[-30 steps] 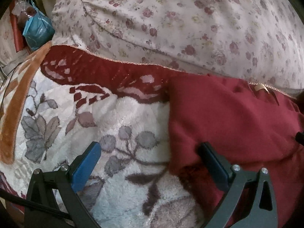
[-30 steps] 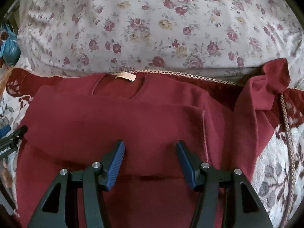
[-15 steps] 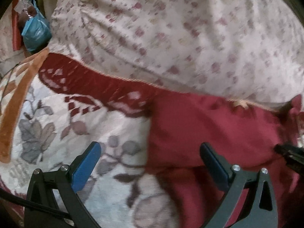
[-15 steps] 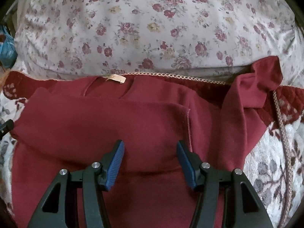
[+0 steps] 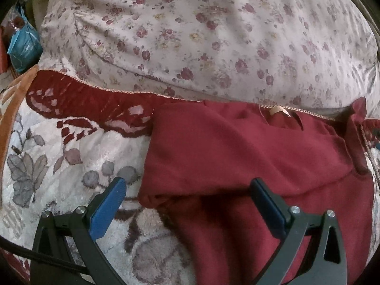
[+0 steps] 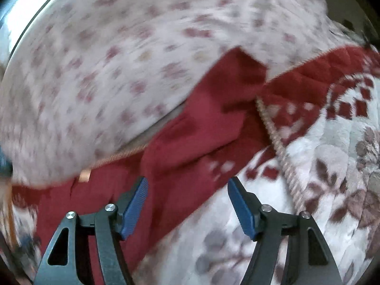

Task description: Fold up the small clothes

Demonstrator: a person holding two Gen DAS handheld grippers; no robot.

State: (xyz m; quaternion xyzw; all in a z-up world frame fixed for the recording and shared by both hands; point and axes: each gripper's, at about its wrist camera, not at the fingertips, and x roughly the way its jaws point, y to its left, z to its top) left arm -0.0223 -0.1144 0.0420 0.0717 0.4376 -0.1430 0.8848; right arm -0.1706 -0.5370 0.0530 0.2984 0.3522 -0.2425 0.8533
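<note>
A dark red sweater [image 5: 249, 156] lies on a floral fleece blanket [image 5: 71, 166], its left sleeve folded across the body and a tan neck label [image 5: 279, 111] at the top. My left gripper [image 5: 187, 199] is open and empty, over the sweater's left edge. In the blurred right wrist view, the sweater's right sleeve [image 6: 201, 123] stretches up toward the pillow. My right gripper [image 6: 187, 194] is open and empty, straddling the base of that sleeve, tilted.
A big floral pillow [image 5: 213, 35] lies just behind the sweater and shows in the right wrist view [image 6: 106, 71]. A blue bag [image 5: 22, 47] sits at the far left. A braided cord trim [image 6: 273, 133] runs along the blanket's red border.
My right gripper has swung right and rolled, from over the folded body to the right sleeve. My left gripper has shifted right, so more of the sweater sits between its fingers.
</note>
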